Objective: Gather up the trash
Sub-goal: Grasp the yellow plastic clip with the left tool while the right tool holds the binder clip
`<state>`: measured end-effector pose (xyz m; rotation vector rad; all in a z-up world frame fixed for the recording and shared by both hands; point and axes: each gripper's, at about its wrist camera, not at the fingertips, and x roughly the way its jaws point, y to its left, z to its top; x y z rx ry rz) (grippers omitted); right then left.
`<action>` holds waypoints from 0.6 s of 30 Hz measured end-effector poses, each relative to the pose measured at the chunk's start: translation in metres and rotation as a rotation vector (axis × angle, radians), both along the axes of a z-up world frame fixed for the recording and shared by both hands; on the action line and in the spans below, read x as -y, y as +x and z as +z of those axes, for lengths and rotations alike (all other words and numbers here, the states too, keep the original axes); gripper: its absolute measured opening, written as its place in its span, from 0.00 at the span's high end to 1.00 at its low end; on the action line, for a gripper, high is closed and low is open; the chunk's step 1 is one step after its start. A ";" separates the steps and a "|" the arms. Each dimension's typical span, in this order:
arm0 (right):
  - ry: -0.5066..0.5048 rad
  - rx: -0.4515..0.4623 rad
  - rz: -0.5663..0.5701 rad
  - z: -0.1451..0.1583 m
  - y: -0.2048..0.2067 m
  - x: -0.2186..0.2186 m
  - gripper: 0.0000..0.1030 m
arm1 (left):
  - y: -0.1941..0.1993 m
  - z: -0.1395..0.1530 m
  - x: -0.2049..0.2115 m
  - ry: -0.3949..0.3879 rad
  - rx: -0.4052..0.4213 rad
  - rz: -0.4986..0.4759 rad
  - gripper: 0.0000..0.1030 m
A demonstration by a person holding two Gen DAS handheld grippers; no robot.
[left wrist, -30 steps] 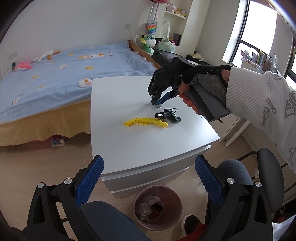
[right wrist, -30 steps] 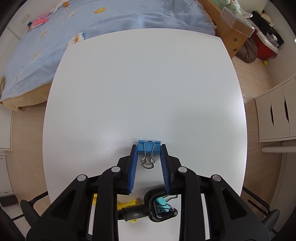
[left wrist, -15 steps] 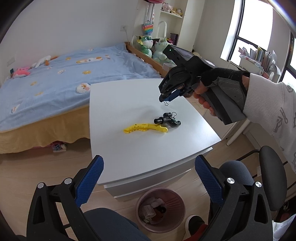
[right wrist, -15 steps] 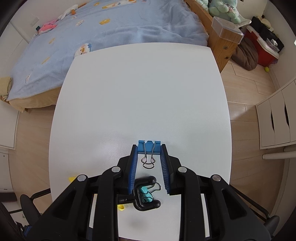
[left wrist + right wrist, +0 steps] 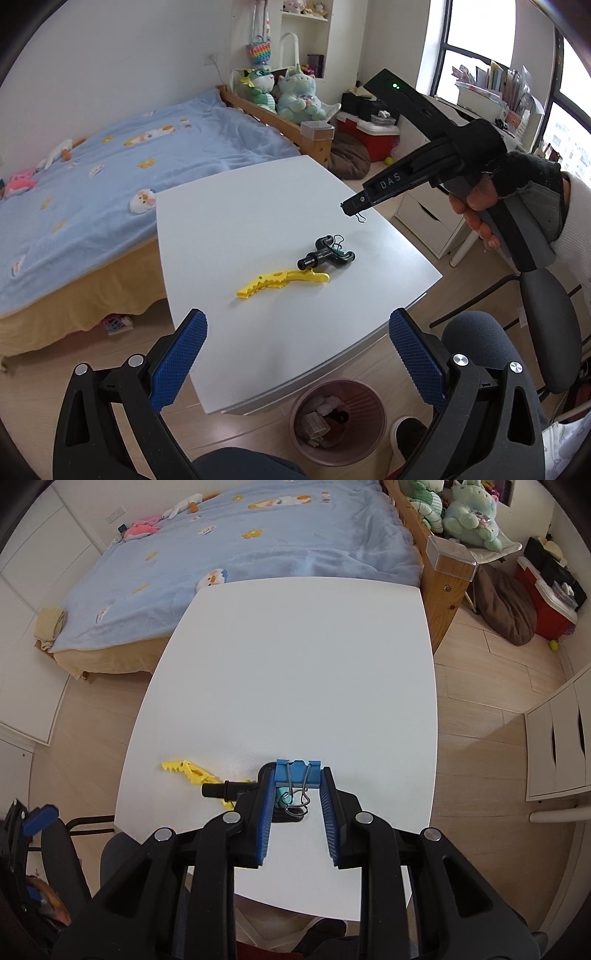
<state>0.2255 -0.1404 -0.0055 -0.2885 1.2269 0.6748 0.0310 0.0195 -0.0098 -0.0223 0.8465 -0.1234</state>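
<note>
A: Biggest thing in the room?
B: Bed [image 5: 122,177] under a blue cover, lying just beyond the far edge of the white tabletop [image 5: 258,206]. Plush toys [image 5: 280,92] propped at the bed's end, past the tabletop's far corner.

A: And below the tabletop?
B: Pink trash bin [image 5: 338,419] on the floor, tucked at the tabletop's near edge, with scraps already inside. Grey chair [image 5: 480,343] just right of it.

A: The right gripper?
B: Right gripper [image 5: 297,781] raised clear above the tabletop, gripped by a gloved hand [image 5: 513,184]. Jaws nearly shut, pinched on the blue binder clip [image 5: 297,775]; wire handles dangling toward the camera in the right wrist view. Same clip barely seen at the jaw tips from the left wrist, only its wire loop poking out.

A: The left one?
B: Left gripper [image 5: 295,360] hung over the tabletop's near edge, above the bin. Jaws spread wide, nothing between them.

A: Anything left lying on the tabletop?
B: Yellow toothed clip [image 5: 280,282] near the middle. Black plastic piece [image 5: 325,254] touching the yellow clip's right end, with a small teal binder clip [image 5: 338,251] nestled against it. Both directly below the held blue clip in the right wrist view.
</note>
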 end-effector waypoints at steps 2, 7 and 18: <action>0.007 -0.005 -0.001 0.000 -0.001 0.006 0.76 | 0.009 -0.001 -0.002 0.009 -0.011 -0.025 0.08; 0.015 -0.015 -0.012 -0.002 -0.001 0.018 0.76 | 0.033 -0.008 -0.006 0.057 -0.044 -0.098 0.08; 0.014 -0.020 -0.022 -0.004 -0.002 0.029 0.76 | 0.083 -0.037 -0.005 0.168 -0.147 -0.350 0.08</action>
